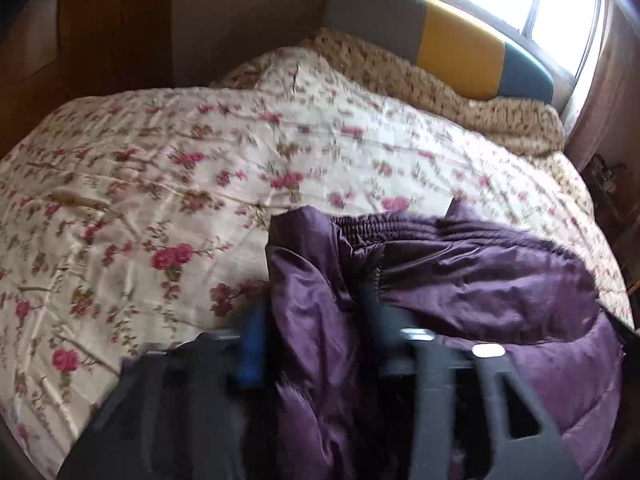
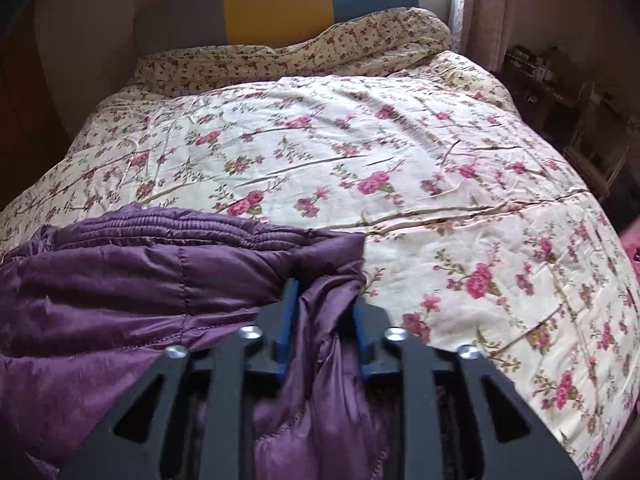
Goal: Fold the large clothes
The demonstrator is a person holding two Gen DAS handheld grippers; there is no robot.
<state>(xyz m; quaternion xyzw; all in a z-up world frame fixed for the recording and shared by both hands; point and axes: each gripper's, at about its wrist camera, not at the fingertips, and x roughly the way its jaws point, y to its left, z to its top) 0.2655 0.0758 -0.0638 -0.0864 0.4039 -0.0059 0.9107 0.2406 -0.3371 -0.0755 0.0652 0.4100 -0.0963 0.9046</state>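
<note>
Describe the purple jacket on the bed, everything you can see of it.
The purple jacket is a quilted, puffy garment of shiny, satin-like fabric with stitched panels and a gathered elastic band along its far edge. It lies bunched and partly folded on the floral bedspread, at the near end of the bed. The right gripper is shut on a fold at one side, and the left gripper pinches a fold at the other.

Glaring window (image 1: pixel 520 4) backlights; corners dim, edges warped; left view seemingly motion-blurred.
</note>
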